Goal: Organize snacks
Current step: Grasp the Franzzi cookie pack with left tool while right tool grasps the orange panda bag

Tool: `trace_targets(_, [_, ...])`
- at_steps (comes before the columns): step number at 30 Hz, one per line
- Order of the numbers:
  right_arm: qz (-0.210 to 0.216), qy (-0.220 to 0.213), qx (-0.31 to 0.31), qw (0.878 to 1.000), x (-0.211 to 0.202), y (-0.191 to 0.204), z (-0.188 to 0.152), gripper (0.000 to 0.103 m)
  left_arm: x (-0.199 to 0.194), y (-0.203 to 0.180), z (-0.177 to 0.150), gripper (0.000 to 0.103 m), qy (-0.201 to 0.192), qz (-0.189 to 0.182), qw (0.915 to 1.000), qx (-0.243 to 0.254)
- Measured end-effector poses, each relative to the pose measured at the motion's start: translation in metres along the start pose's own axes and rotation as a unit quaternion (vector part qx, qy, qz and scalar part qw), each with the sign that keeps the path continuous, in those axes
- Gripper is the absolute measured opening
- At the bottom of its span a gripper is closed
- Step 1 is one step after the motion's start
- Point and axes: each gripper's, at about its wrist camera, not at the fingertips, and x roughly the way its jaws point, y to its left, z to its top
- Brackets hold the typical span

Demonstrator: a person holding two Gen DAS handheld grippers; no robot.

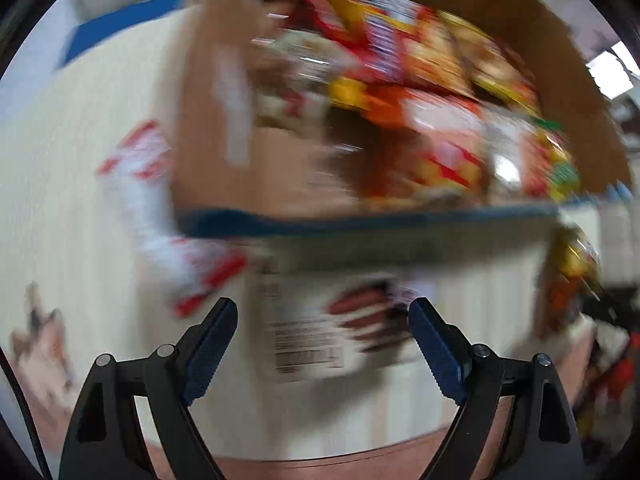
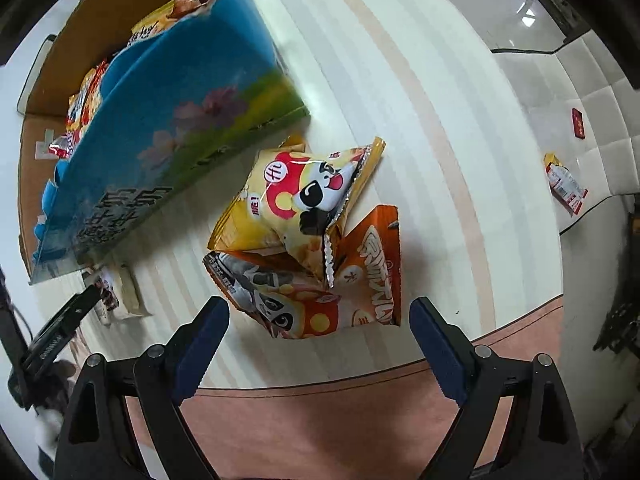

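Beside the blue box (image 2: 168, 148), a yellow panda-printed snack bag (image 2: 296, 200) overlaps an orange bag (image 2: 360, 280) with unreadable script; right gripper (image 2: 320, 320) and left gripper (image 1: 322, 320) fingers spread wide, empty.

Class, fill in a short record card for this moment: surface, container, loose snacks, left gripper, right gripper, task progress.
surface: cream striped tablecloth
container: open cardboard box with a blue printed side, already holding many snack packets
loose snacks: yellow panda-print bag overlapping an orange panda-print bag; a white packet with a barcode beside the box
left gripper: open, empty, above the white packet
right gripper: open, empty, above the orange bag
task progress: loose bags not yet boxed
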Motion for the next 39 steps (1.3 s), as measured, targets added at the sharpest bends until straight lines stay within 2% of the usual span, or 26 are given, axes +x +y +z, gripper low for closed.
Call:
trace_targets(1, [-0.001, 0.001, -0.001, 1.0, 0.001, 0.003, -0.001, 0.094, 0.001, -0.006, -0.004, 0.088, -0.002, -0.004, 0.9999, 0.016])
trace_targets(3, [-0.002, 0.003, -0.004, 1.0, 0.002, 0.005, -0.001, 0.094, 0.002, -0.019, -0.015, 0.088, 0.003, -0.044, 0.9979, 0.048])
trace_targets(6, [0.0, 0.007, -0.008, 1.0, 0.003, 0.011, -0.003, 0.094, 0.003, -0.041, -0.035, 0.088, 0.033, -0.06, 0.9941, 0.085])
trace_targets(8, [0.004, 0.006, -0.014, 1.0, 0.001, 0.015, -0.003, 0.094, -0.005, -0.056, -0.048, 0.088, 0.038, -0.065, 0.9907, 0.113])
trace_targets(10, [0.001, 0.002, -0.022, 1.0, -0.002, 0.022, -0.002, 0.094, -0.018, -0.069, -0.054, 0.088, 0.025, -0.052, 0.988, 0.144])
trace_targets(14, [-0.006, 0.0, -0.031, 0.999, -0.003, 0.025, 0.005, 0.094, -0.028, -0.089, -0.043, 0.088, -0.004, 0.01, 0.9828, 0.185])
trace_targets(15, [-0.007, 0.004, -0.034, 0.999, -0.006, 0.016, 0.01, 0.094, -0.025, -0.095, -0.039, 0.088, -0.007, 0.026, 0.9799, 0.198])
trace_targets(19, [-0.015, 0.019, -0.062, 0.998, 0.004, 0.021, 0.018, 0.094, 0.0, -0.112, -0.021, 0.088, 0.013, 0.063, 0.9716, 0.227])
trace_targets(24, [-0.014, 0.05, -0.081, 0.995, 0.025, 0.031, 0.02, 0.094, 0.032, -0.13, -0.018, 0.088, 0.055, 0.089, 0.9615, 0.254])
trace_targets(27, [-0.019, 0.057, -0.084, 0.995, 0.034, 0.033, 0.019, 0.094, 0.047, -0.135, -0.015, 0.088, 0.07, 0.083, 0.9624, 0.249])
trace_targets(30, [-0.025, 0.052, -0.084, 0.995, 0.036, 0.038, 0.019, 0.094, 0.049, -0.132, -0.012, 0.088, 0.065, 0.07, 0.9693, 0.227])
trace_targets(31, [-0.024, 0.051, -0.081, 0.995, 0.036, 0.038, 0.018, 0.094, 0.048, -0.13, -0.01, 0.085, 0.062, 0.066, 0.9722, 0.216])
trace_targets(32, [-0.024, 0.05, -0.079, 0.995, 0.036, 0.038, 0.017, 0.094, 0.047, -0.127, -0.009, 0.076, 0.06, 0.063, 0.9759, 0.2])
trace_targets(34, [-0.025, 0.047, -0.08, 0.995, 0.037, 0.04, 0.012, 0.093, 0.046, -0.116, -0.008, 0.067, 0.07, 0.042, 0.9847, 0.154])
trace_targets(36, [-0.029, 0.045, -0.086, 0.995, 0.039, 0.04, 0.003, 0.093, 0.046, -0.102, -0.014, 0.067, 0.083, 0.018, 0.9909, 0.105])
trace_targets(39, [-0.038, 0.045, -0.099, 0.993, 0.039, 0.044, -0.005, 0.089, 0.047, -0.09, -0.028, 0.067, 0.094, 0.021, 0.9934, 0.062])
